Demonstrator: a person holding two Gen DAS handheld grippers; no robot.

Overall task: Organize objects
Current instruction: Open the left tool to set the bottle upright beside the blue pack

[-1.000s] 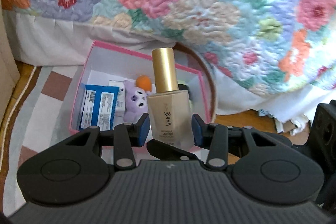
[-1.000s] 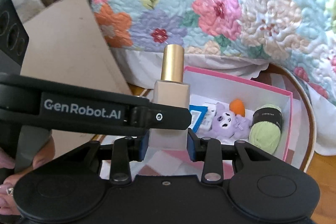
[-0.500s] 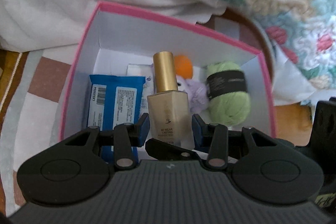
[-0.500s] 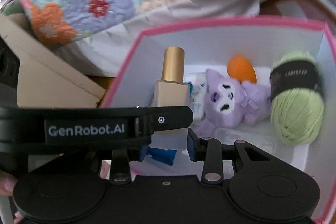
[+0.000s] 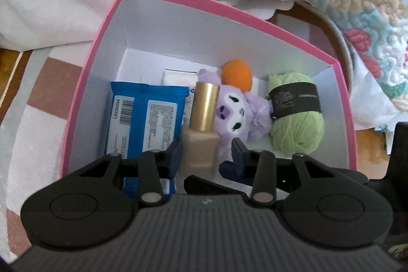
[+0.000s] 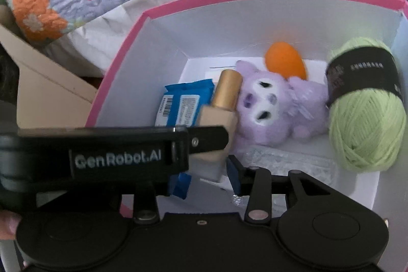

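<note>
The left gripper (image 5: 206, 152), jaws parted with only the left pad touching, stands about a gold-capped foundation bottle (image 5: 202, 129) inside the pink box (image 5: 102, 24); the right gripper (image 6: 201, 170) flanks it too, grip unclear. Placement looks finished; withdrawing straight back comes next. Alongside: blue wipes packet (image 5: 145, 116), purple plush (image 5: 239, 114), orange ball (image 5: 237, 72), green yarn (image 5: 297, 114).

Beige foundation bottle (image 5: 201, 142) with gold cap, tilted in pink box (image 5: 84, 83), between blue packet (image 5: 145, 119) and purple plush (image 5: 239, 111).
</note>
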